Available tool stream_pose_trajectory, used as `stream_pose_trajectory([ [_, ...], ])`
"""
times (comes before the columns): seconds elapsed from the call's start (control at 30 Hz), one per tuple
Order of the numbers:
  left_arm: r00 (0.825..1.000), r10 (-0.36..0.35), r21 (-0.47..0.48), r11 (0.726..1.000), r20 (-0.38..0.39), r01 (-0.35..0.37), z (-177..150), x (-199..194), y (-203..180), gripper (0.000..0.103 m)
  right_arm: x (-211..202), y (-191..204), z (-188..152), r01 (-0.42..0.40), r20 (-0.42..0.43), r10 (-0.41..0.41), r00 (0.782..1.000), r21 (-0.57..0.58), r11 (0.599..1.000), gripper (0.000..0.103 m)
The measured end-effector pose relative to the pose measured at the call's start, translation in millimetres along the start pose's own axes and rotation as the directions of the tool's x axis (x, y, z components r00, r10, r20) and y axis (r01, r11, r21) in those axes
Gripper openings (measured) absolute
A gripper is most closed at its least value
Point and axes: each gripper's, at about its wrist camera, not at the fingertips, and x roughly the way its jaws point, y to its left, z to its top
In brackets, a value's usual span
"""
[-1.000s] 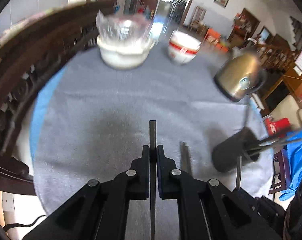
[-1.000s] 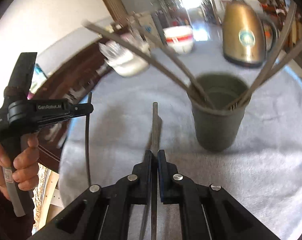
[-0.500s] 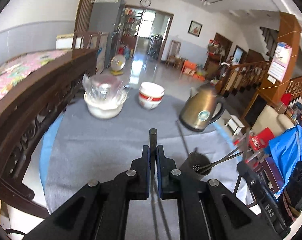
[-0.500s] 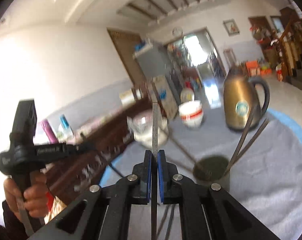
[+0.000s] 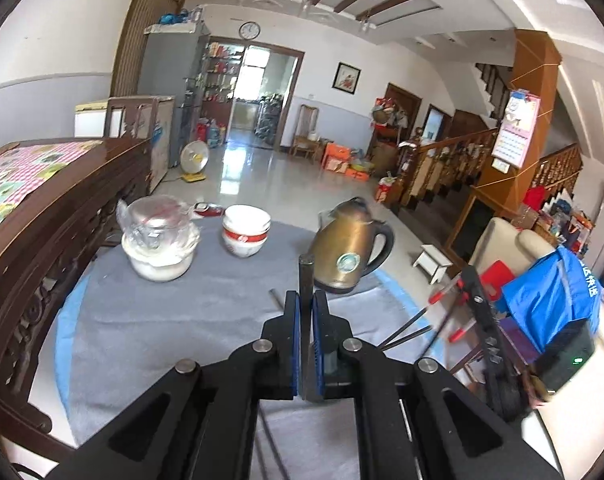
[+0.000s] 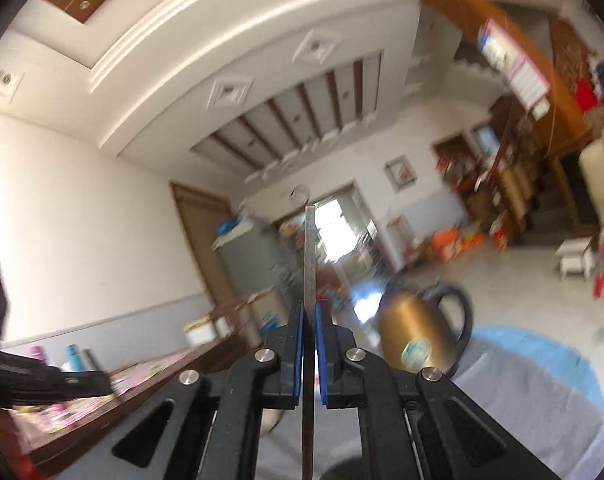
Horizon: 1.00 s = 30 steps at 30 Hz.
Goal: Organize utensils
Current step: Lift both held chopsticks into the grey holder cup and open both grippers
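Observation:
My left gripper is shut on a grey chopstick whose blunt end sticks out past the pads, above the grey cloth. In the right wrist view my right gripper is shut on a second thin grey chopstick, tilted up toward the ceiling. Dark chopsticks lean out from behind my left gripper's right finger; the holder they stand in is hidden. The right gripper's black body shows at the right of the left wrist view.
On the cloth stand a brass kettle, a red-and-white bowl stack and a glass bowl on a white one. A carved dark wooden rail runs along the left. The kettle is blurred in the right wrist view.
Both grippers have risen off the table with their chopsticks. The left view now takes in the room; the right has tipped up toward the ceiling, and the holder has dropped from view.

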Motion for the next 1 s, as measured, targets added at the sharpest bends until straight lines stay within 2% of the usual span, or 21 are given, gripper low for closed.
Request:
stream_pose_trajectory([
  [0.13,0.999,-0.025,-0.001,1.0,0.047,0.025,8,0,-11,0.006,14,7,-6,0.074,0.083,-0.069,0.994,-0.058,0.996,0.007],
  [0.27,0.995,-0.034,-0.025,0.999,0.092,0.037,12,12,-15,0.006,35,11,-18,0.116,0.092,-0.108,0.99,-0.08,0.99,0.007],
  [0.4,0.992,-0.029,-0.048,0.998,0.122,0.035,6,34,-15,0.006,58,16,-37,0.133,0.062,-0.127,0.99,-0.098,0.986,0.007],
  [0.47,0.994,-0.006,-0.056,0.998,0.108,0.012,-1,49,-13,0.006,67,19,-48,0.132,0.038,-0.129,0.991,-0.122,0.984,0.007],
  [0.63,1.0,0.007,-0.07,0.998,0.019,-0.006,-19,79,-7,0.006,77,18,-69,0.116,-0.02,-0.121,0.992,-0.165,0.98,0.007],
  [1.0,1.0,0.004,-0.008,1.0,-0.016,-0.004,-31,75,-12,0.006,57,8,-78,0.084,-0.092,-0.101,0.991,-0.169,0.982,0.007],
])
